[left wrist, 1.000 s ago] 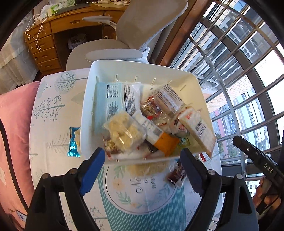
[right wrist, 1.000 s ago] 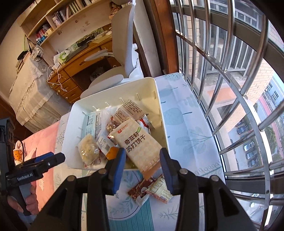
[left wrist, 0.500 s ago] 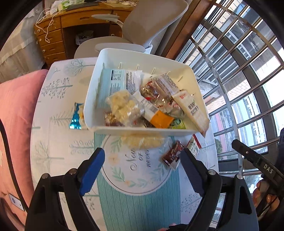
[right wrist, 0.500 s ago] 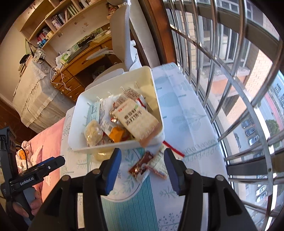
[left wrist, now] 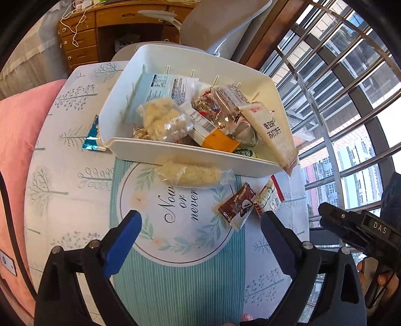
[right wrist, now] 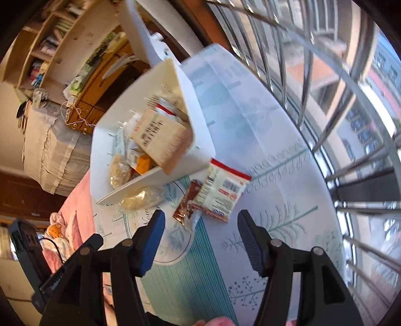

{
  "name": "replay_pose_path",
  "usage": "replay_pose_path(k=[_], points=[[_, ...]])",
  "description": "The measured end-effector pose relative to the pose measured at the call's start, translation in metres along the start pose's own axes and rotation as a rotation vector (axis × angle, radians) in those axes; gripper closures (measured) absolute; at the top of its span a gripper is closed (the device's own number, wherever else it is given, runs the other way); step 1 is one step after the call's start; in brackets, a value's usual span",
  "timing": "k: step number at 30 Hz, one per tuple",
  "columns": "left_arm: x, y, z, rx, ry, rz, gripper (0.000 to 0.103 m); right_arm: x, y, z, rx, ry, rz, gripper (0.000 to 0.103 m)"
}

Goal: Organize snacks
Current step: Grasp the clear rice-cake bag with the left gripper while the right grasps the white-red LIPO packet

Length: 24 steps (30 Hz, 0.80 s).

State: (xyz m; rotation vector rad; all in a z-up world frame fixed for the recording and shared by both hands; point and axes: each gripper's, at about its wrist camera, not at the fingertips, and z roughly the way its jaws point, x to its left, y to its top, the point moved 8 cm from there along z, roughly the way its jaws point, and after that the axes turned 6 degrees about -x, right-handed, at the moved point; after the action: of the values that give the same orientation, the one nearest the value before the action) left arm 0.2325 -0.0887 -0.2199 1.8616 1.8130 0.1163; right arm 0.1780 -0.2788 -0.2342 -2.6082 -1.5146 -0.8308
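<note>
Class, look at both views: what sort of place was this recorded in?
Probably a bedroom or home study: a wooden desk with drawers, an office chair, bookshelves, and a barred window facing buildings.

Round desk (left wrist: 75, 200) under a pale cloth printed with trees and a teal striped centre. Behind the desk stands a grey office chair (left wrist: 213, 27); behind the chair, a wooden drawer unit (left wrist: 80, 42) with a white cable (left wrist: 72, 25) draped over it, and wall shelves (right wrist: 50, 47) above. Right of the desk, a curved window with metal bars (left wrist: 338, 82) admits daylight; buildings show outside. Left of the desk lies pink bedding (left wrist: 17, 140).
</note>
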Motion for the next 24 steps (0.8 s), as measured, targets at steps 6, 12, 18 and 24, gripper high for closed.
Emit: replay_pose_path(k=[6, 12, 18, 24], points=[[-0.009, 0.005, 0.025, -0.017, 0.05, 0.016, 0.007, -0.024, -0.001, 0.024, 0.082, 0.016, 0.135, 0.037], [-0.014, 0.01, 0.052, -0.019, 0.081, 0.005, 0.007, -0.041, -0.002, 0.054, 0.154, 0.014, 0.275, 0.033], [-0.015, 0.009, 0.08, 0.005, 0.103, 0.001, 0.007, -0.045, -0.004, 0.08, 0.198, -0.024, 0.325, 0.029], [-0.011, 0.011, 0.1, 0.02, 0.134, -0.022, 0.007, -0.043, -0.004, 0.099, 0.225, -0.067, 0.34, 0.026]])
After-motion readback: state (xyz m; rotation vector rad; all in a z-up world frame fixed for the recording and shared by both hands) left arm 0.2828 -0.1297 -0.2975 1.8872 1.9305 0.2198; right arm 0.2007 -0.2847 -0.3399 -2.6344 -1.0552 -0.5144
